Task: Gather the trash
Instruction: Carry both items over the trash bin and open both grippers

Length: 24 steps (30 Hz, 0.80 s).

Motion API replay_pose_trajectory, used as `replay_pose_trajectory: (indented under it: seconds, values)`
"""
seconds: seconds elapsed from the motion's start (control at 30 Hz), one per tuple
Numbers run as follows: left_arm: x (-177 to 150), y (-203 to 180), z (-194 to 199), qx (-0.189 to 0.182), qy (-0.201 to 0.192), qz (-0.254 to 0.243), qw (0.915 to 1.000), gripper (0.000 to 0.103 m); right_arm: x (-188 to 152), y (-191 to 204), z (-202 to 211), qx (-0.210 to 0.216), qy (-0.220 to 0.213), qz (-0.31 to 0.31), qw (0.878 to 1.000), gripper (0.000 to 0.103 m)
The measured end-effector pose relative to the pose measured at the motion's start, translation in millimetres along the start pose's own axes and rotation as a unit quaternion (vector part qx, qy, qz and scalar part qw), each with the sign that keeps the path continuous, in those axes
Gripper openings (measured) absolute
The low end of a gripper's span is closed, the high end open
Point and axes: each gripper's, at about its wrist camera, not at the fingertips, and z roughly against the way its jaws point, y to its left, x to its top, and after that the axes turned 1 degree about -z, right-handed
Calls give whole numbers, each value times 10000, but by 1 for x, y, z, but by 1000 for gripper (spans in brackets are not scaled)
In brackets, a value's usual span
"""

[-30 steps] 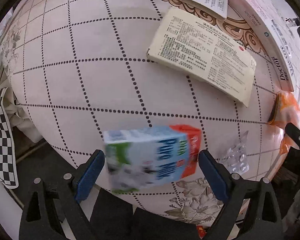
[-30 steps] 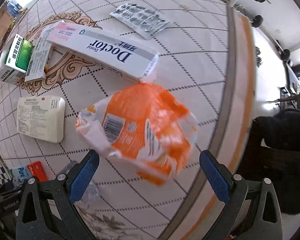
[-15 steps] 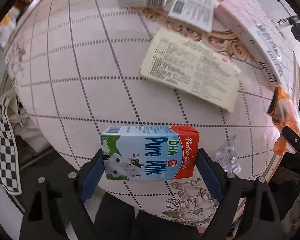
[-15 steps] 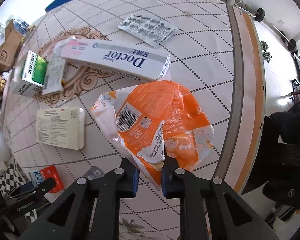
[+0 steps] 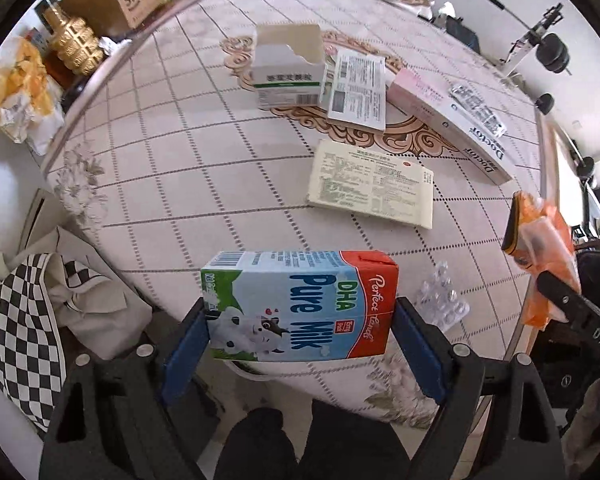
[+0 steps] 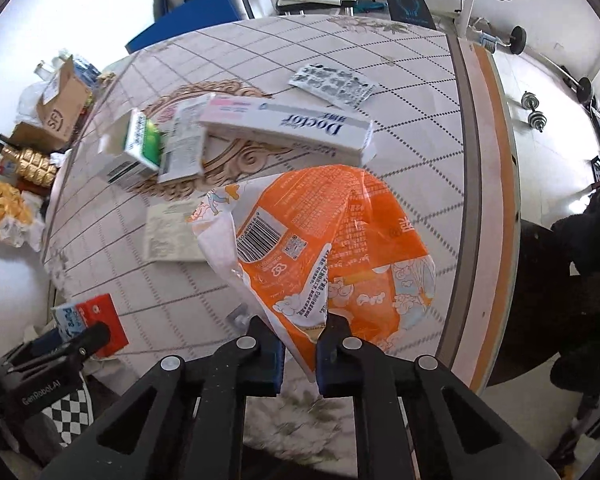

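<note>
Blue-red "Pure Milk" carton — left tongs | "Doctor" box

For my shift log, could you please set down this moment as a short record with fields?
left gripper: shut on milk carton, held across its ends
right gripper: shut on orange wrapper, pinched at its lower edge
left on table: toothpaste box, open green box, cream leaflet, clear blister pack
</note>
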Motion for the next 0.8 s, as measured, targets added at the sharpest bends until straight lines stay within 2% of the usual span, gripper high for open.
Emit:
replay_pose_trajectory:
  seconds: [0.2, 0.4, 0.6, 0.73, 0.8]
  values:
    - [-43, 42, 23, -86, -215, -260, 9994, 88, -73, 41, 26, 5, -136, -89, 9999, 11]
    - [-100, 89, 19, -63, -108, -495, 9987, 88, -164, 91, 28, 148, -11, -154, 9998, 11]
    - [-147, 134, -26, 4, 349, -376, 9987, 88, -257, 131, -24, 221, 792, -123, 9965, 11]
    - [-172, 162, -79, -41, 749, -76, 9972, 88, -301, 144, -79, 254, 1372, -51, 9902, 11]
    - [-182, 175, -120, -94, 985, 46, 9951, 88, -322, 145, -118, 306, 1675, -113, 9853, 11]
